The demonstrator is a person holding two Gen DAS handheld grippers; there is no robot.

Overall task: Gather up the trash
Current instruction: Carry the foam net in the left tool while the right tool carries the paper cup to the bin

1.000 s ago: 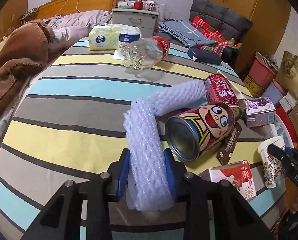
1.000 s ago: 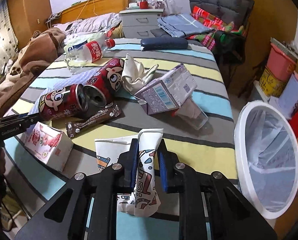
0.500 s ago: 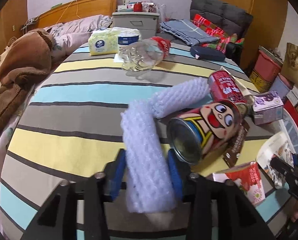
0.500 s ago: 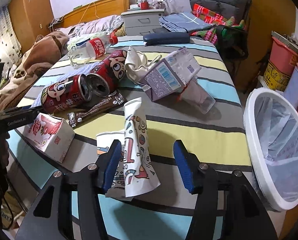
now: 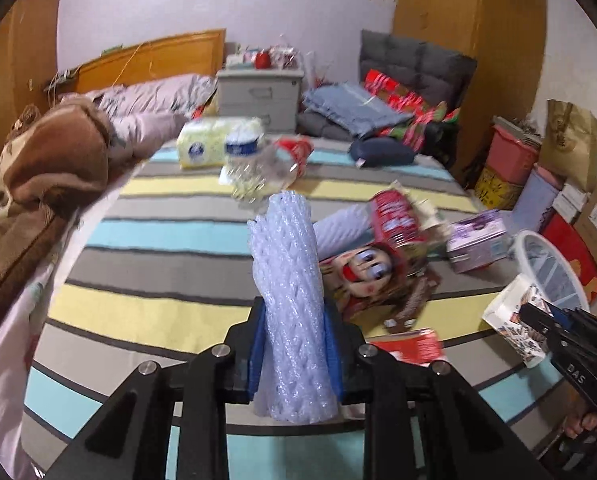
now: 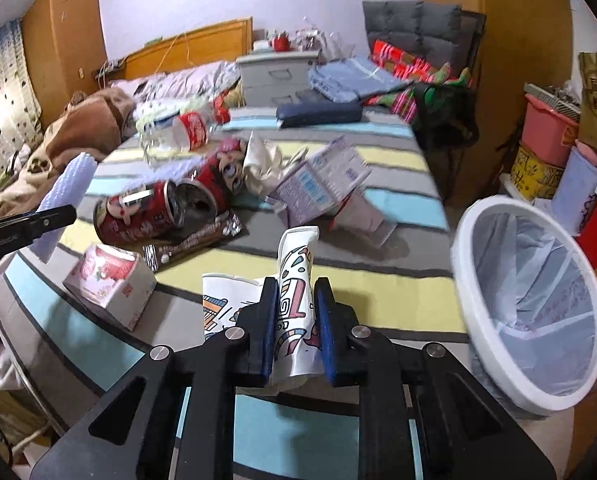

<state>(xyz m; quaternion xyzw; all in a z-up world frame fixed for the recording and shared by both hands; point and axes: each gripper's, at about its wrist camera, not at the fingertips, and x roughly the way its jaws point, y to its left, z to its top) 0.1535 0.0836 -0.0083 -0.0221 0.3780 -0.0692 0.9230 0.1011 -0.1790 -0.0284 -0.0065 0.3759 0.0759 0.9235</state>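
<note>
My left gripper (image 5: pixel 294 344) is shut on a white foam net sleeve (image 5: pixel 288 280) and holds it lifted above the striped table (image 5: pixel 158 312); it also shows in the right wrist view (image 6: pixel 68 196). My right gripper (image 6: pixel 296 320) is shut on a crushed patterned paper cup (image 6: pixel 296 280), raised off the table. The white lined trash bin (image 6: pixel 530 308) stands to the right of the table edge. Two red cans (image 6: pixel 138 216), a wrapper (image 6: pixel 194 240), a red milk carton (image 6: pixel 110 284) and a purple carton (image 6: pixel 322 184) lie on the table.
A clear plastic bottle (image 5: pixel 258 164), a tissue pack (image 5: pixel 206 144) and a dark blue pouch (image 5: pixel 382 152) lie at the table's far end. A brown blanket (image 5: pixel 38 184) on the bed borders the left. Boxes and bags (image 5: pixel 554 176) are stacked at the right.
My left gripper lifted the foam sleeve off the table and tilted it upright. My right gripper opened briefly, then shut again on the paper cup and raised it.
</note>
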